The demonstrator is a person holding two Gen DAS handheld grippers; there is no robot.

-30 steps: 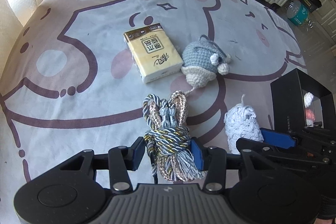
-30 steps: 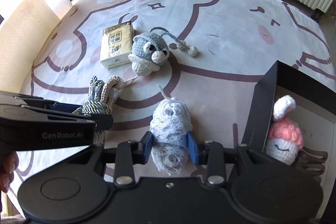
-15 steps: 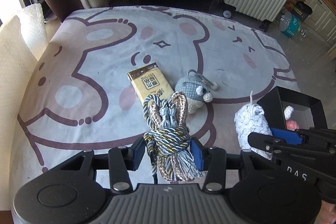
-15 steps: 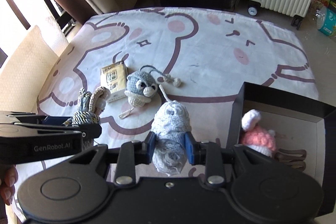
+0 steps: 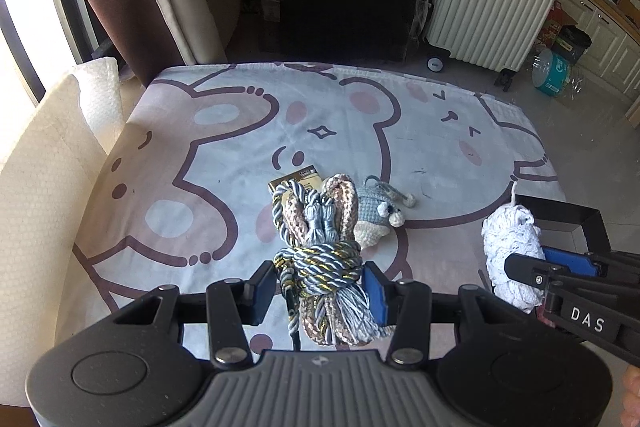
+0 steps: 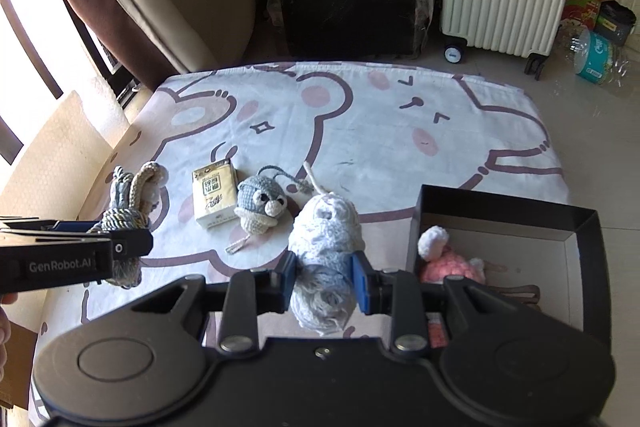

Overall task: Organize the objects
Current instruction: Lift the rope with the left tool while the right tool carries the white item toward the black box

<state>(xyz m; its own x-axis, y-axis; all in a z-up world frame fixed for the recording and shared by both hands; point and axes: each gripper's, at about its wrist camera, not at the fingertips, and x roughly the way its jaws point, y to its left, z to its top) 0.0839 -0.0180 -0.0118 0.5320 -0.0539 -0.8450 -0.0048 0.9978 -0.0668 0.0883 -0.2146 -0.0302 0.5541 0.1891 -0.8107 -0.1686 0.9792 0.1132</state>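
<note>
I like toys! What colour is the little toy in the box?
Pink with white pom-poms, clearest from the right wrist view.

Both grippers are being seen as matte black bodies. On the left gripper, a ribbed grey central panel, two round raised discs and four silver screws are showing; blue pads are lining the fingers. The right gripper is showing the same discs, screws and blue pads. White lettering, "DAS" and "GenRobot.AI", is being displayed on the sides. Bare skin is showing at frame edges.
</note>
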